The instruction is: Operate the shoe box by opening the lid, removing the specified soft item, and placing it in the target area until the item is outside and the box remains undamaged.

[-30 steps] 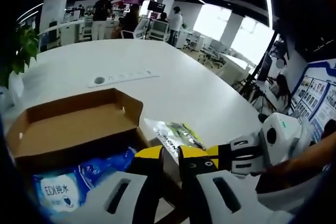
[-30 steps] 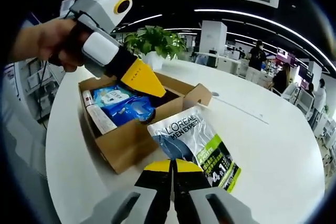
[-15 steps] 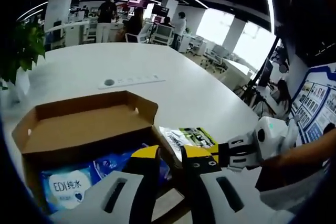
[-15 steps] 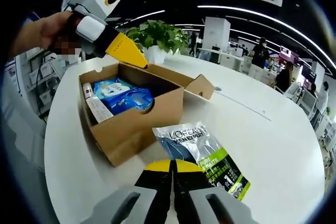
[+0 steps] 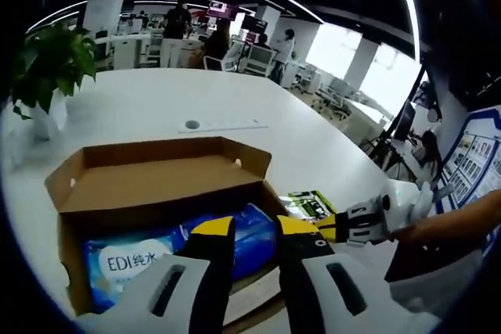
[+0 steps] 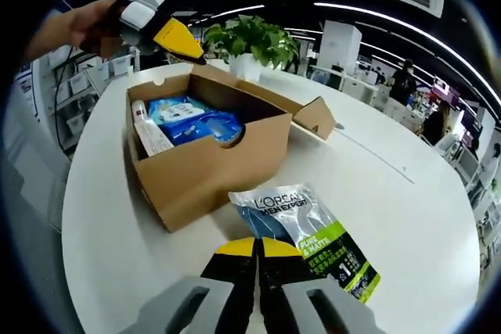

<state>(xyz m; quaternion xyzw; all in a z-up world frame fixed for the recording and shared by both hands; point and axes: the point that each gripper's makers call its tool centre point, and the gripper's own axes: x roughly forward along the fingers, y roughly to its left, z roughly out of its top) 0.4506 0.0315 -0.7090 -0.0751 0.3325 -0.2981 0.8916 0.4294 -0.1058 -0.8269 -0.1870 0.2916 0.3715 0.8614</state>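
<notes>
An open cardboard shoe box (image 6: 205, 163) stands on the white table, its lid (image 6: 270, 103) folded back. Inside lie a blue wipes pack (image 6: 194, 124) and a white tube (image 6: 150, 137). A grey and green L'Oreal pouch (image 6: 307, 228) lies flat on the table beside the box, just ahead of my right gripper (image 6: 257, 248), which is shut and empty. My left gripper (image 6: 180, 41) hangs above the box's far corner. In the left gripper view the box (image 5: 156, 185) and wipes pack (image 5: 168, 252) sit under my left gripper (image 5: 256, 228), whose jaws stand a little apart, holding nothing.
A potted plant (image 6: 250, 41) stands behind the box. A white power strip (image 5: 223, 124) is set in the table (image 5: 156, 103) beyond the lid. My right gripper (image 5: 333, 227) reaches in by the pouch (image 5: 309, 202). Desks and people fill the far background.
My left gripper has lifted out from over the box's inside to above its far corner. The pouch stays on the table; both views have drawn back a little.
</notes>
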